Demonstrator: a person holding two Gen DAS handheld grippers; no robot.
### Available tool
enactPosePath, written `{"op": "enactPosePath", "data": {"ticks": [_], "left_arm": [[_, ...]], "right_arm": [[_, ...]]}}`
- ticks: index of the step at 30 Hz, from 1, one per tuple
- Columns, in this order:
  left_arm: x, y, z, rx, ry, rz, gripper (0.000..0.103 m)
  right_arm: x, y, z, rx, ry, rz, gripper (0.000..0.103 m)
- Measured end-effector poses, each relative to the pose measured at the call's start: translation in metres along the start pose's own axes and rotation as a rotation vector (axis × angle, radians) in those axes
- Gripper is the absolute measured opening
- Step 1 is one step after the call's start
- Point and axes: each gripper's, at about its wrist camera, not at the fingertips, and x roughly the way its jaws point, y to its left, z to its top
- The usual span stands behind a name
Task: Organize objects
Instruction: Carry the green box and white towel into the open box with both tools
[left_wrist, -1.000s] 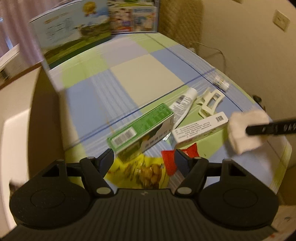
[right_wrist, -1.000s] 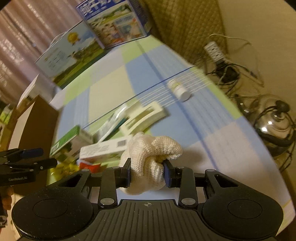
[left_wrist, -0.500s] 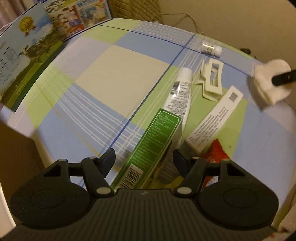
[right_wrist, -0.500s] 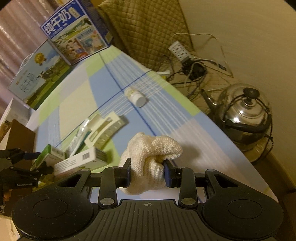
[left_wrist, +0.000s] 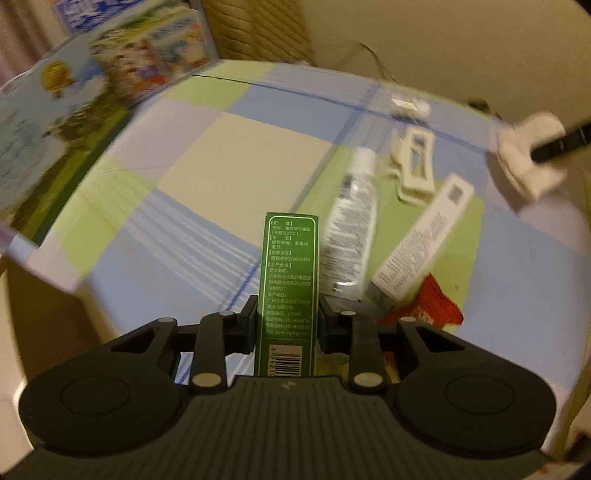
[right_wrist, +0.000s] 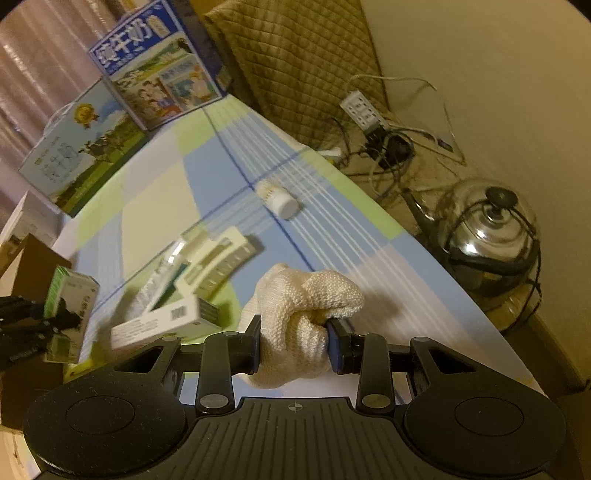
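Left gripper (left_wrist: 287, 316): its 2 jaws have just been closing and now pinch a green box (left_wrist: 290, 291) by its long sides, the box pointing away from the camera, barcode end nearest. In the right wrist view the same box (right_wrist: 70, 295) shows at the far left, clamped in the left gripper (right_wrist: 55, 317) and lifted at an angle.

Right gripper (right_wrist: 293, 341): its 2 jaws are pressed onto a bunched white cloth (right_wrist: 299, 314), which bulges above and below the pads. In the left wrist view the cloth (left_wrist: 528, 166) appears at the far right, with 1 dark finger of the right gripper across it.

Beyond the left jaws, on the checked tablecloth (left_wrist: 229, 166), lie a white tube (left_wrist: 352, 225), just right of the green box, and a long white box (left_wrist: 421, 243) to the right of the tube, its near end over a red packet (left_wrist: 436, 302). Beyond these lie a cream hair clip (left_wrist: 413, 166) and, farther off, a small white bottle (right_wrist: 277, 197) on its side.

At the far left edge of the table stand 2 large printed cartons (right_wrist: 159, 70). Right of the table, on the floor, are a metal kettle (right_wrist: 491, 236) and a power strip (right_wrist: 362, 110) with tangled cables.
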Motion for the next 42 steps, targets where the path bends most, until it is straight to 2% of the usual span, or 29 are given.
{"op": "enactPosePath", "data": {"ticks": [8,16,25,31,37,42], "left_arm": [[-0.079,0.039,-0.012,-0.304,-0.143,0.039,0.026],[-0.158,0.07,-0.047,-0.461,-0.236,0.162,0.026],[-0.207,0.099,-0.111,-0.592,-0.223,0.291,0.026],[-0.223,0.122,-0.157,-0.666,-0.185,0.36,0.026],[-0.226,0.144,-0.19,-0.724,-0.149,0.381,0.026],[-0.215,0.16,-0.201,-0.738,-0.124,0.365,0.026]], "right_arm": [[-0.013,0.055,0.007,-0.123,-0.035,0.116,0.031],[-0.024,0.141,0.001,-0.287,-0.056,0.289,0.031],[-0.022,0.255,-0.027,-0.461,-0.037,0.504,0.031],[-0.007,0.325,-0.051,-0.565,-0.007,0.586,0.031],[0.022,0.378,-0.066,-0.654,0.016,0.579,0.031],[0.044,0.405,-0.071,-0.701,0.035,0.534,0.031]]}}
